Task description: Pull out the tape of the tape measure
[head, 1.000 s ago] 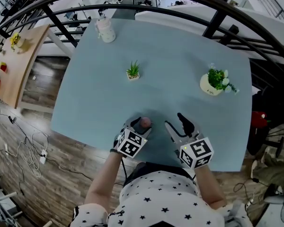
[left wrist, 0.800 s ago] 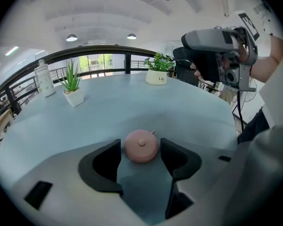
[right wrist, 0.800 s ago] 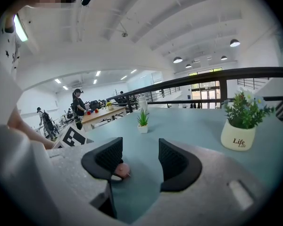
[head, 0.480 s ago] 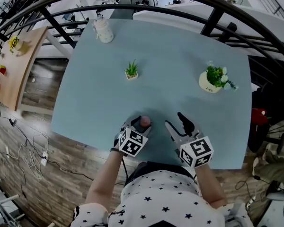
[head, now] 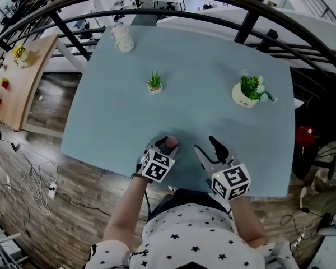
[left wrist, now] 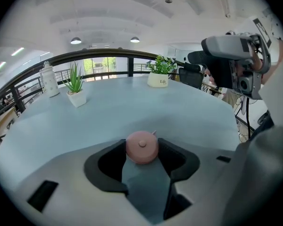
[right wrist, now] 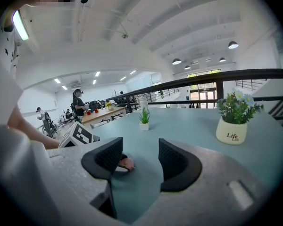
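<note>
The blue-grey table (head: 201, 77) fills most of the head view. At its near edge are the two grippers. The left gripper (head: 163, 146) has just been closing its jaws, and both pads now meet the sides of the round pink tape measure (left wrist: 142, 147), which sits on the table between them. Just to its right, the right gripper (right wrist: 140, 154) stands wide open and holds nothing. Farther off are a white flower pot (head: 245, 94) at right, a white bottle (head: 122, 38) at far left, and a small potted plant (head: 154, 83).
</note>
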Demonstrator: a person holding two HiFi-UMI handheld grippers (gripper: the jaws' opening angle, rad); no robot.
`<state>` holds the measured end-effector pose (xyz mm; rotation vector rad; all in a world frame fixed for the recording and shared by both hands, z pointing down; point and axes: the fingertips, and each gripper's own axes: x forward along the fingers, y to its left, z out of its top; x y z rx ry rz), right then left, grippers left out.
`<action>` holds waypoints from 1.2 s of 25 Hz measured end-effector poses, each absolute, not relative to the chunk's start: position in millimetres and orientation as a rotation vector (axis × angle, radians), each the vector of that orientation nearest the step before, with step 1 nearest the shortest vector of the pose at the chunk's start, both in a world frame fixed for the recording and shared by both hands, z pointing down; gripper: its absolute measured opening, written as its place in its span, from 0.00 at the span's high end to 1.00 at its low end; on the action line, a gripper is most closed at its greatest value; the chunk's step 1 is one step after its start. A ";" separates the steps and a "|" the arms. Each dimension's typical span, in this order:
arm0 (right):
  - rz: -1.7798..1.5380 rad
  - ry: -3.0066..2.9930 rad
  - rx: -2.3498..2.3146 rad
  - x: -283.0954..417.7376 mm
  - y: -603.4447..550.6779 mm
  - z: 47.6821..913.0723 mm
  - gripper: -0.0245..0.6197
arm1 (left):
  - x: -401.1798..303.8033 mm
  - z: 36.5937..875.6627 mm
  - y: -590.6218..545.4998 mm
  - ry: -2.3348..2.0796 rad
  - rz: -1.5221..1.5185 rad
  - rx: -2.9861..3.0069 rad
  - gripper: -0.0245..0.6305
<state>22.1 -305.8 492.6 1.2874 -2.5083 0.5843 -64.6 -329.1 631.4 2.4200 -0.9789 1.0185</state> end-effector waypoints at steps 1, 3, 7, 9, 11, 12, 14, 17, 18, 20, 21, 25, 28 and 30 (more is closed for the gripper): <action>0.581 -2.509 1.289 22.7 -302.1 492.1 0.62 | -63.8 628.7 -327.4 -0.984 1.003 2.422 0.64; 0.575 -2.509 1.295 25.0 -294.2 491.1 0.62 | -61.7 621.4 -323.8 -0.997 0.975 2.430 0.64; 0.569 -2.509 1.312 30.4 -276.7 489.5 0.62 | -56.9 608.4 -313.2 -1.012 0.945 2.453 0.64; 0.561 -2.513 1.315 31.2 -266.4 488.1 0.62 | -55.1 602.5 -305.8 -1.017 0.934 2.467 0.64; 0.551 -2.518 1.315 31.6 -256.1 486.0 0.62 | -53.6 596.5 -297.3 -1.025 0.923 2.477 0.64; 0.545 -2.520 1.315 31.7 -251.3 484.6 0.62 | -52.9 593.0 -293.2 -1.028 0.916 2.483 0.64; 0.533 -2.525 1.315 31.6 -242.1 481.5 0.62 | -51.9 585.3 -284.8 -1.035 0.903 2.496 0.64; 0.513 -2.533 1.308 30.8 -227.2 479.0 0.62 | -50.4 574.7 -269.0 -1.043 0.888 2.517 0.64; 0.504 -2.537 1.304 30.3 -222.1 478.6 0.62 | -50.0 571.5 -263.3 -1.046 0.883 2.524 0.64; 0.486 -2.545 1.293 28.2 -211.2 477.2 0.62 | -50.4 564.4 -251.4 -1.057 0.871 2.539 0.64; 0.476 -2.549 1.286 26.3 -205.4 476.0 0.62 | -51.3 560.3 -245.3 -1.062 0.863 2.544 0.64; 0.437 -2.560 1.240 18.3 -183.4 471.9 0.62 | -53.6 542.7 -223.7 -1.079 0.808 2.566 0.64; 0.394 -2.567 1.205 13.3 -168.4 471.0 0.62 | -53.1 532.1 -206.6 -1.079 0.765 2.579 0.64; 0.354 -2.566 1.188 10.7 -159.1 470.1 0.62 | -52.5 523.2 -195.4 -1.085 0.740 2.597 0.64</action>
